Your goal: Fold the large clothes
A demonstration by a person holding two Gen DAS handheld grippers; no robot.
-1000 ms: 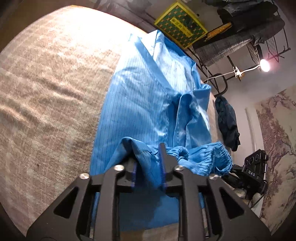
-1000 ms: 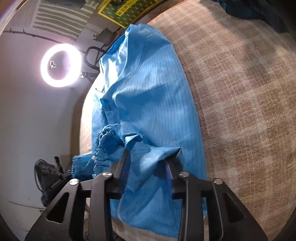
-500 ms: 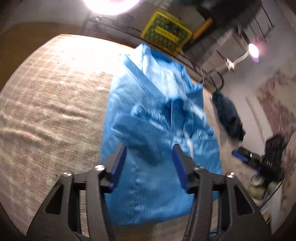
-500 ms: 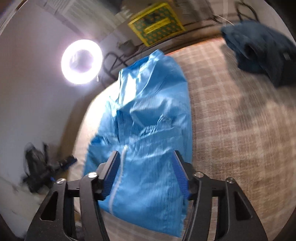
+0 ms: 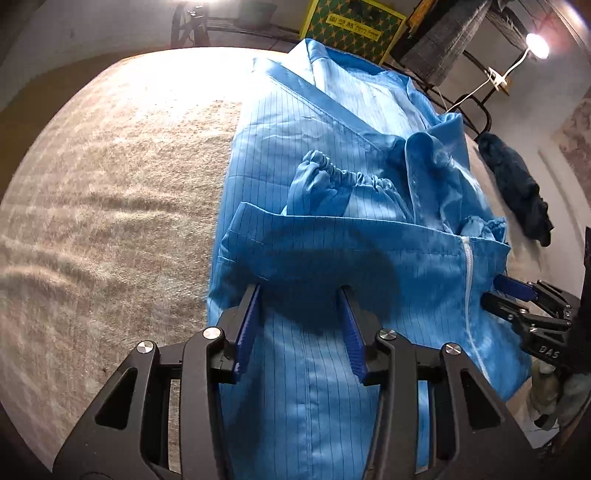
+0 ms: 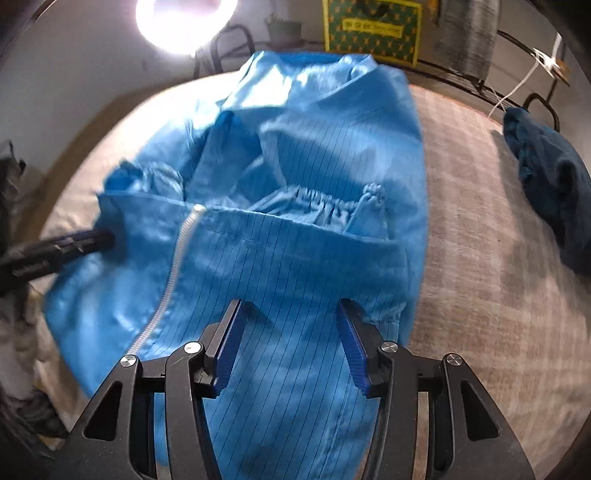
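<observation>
With both the left gripper [image 5: 301,293] and right gripper [image 6: 290,308] parted, holding nothing, over the blue pinstriped coverall [image 5: 321,192] half-folded on the beige blanket [image 5: 110,192]: thin, slick, floppy; best pinched at hem corners by the zipper [image 6: 173,273].

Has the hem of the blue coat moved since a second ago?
Yes. The hem, then pinched in both jaws near the camera, now lies folded up over the blue coat, towards the yellow sign.

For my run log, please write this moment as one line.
stage: hem folded up over cuffs | left gripper: open, empty | right gripper: open, empty | blue coat: lying on bed | jaws: just opened
</observation>
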